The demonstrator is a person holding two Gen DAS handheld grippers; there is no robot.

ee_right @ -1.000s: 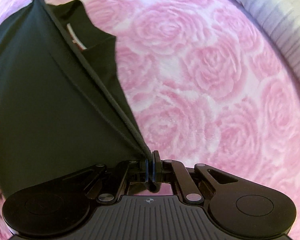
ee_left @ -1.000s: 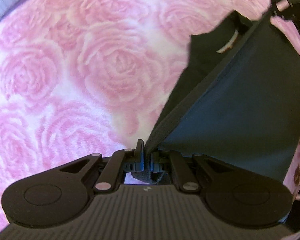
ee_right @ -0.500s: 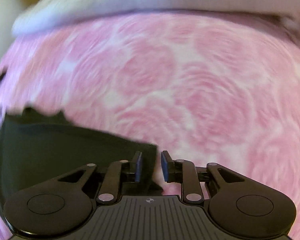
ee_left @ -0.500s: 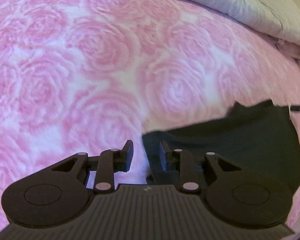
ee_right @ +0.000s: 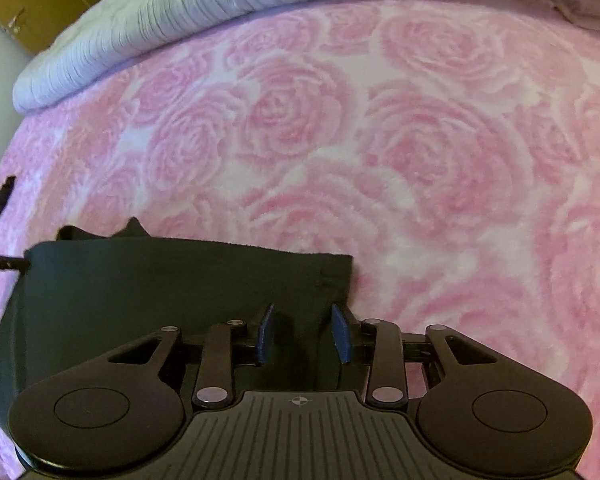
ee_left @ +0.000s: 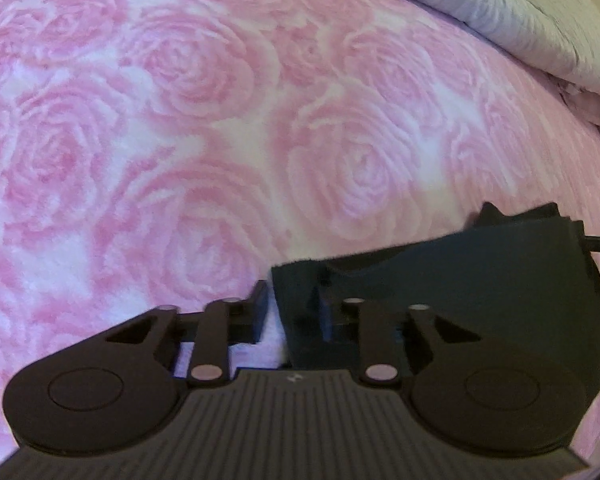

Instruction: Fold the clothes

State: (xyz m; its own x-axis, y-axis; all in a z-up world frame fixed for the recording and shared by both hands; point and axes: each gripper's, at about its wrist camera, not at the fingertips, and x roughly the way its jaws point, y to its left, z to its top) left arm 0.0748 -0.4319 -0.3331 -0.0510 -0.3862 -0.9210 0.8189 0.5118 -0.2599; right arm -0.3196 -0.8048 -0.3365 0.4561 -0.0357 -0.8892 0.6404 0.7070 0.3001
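Observation:
A dark folded garment (ee_left: 480, 280) lies flat on the pink rose blanket (ee_left: 180, 120). My left gripper (ee_left: 292, 300) hovers over the garment's near left corner. Its jaws are closing, the corner lies between them, and a strip of blanket shows beside the left finger, so no pad presses the cloth. In the right wrist view the same garment (ee_right: 160, 280) fills the lower left. My right gripper (ee_right: 303, 320) stands above its right end with the jaws opening. The cloth lies under the blue pads (ee_right: 266, 332), which do not pinch it.
A pale ribbed quilt (ee_right: 180, 12) is bunched along the far edge of the blanket (ee_right: 420, 140) and shows as a quilt (ee_left: 520, 12) at the top right of the left wrist view. A brown cardboard box (ee_right: 32, 4) stands beyond it.
Both grippers were shut on the garment's edge, holding it taut in the air. They have since let go and rolled, and the garment now lies flat on the blanket.

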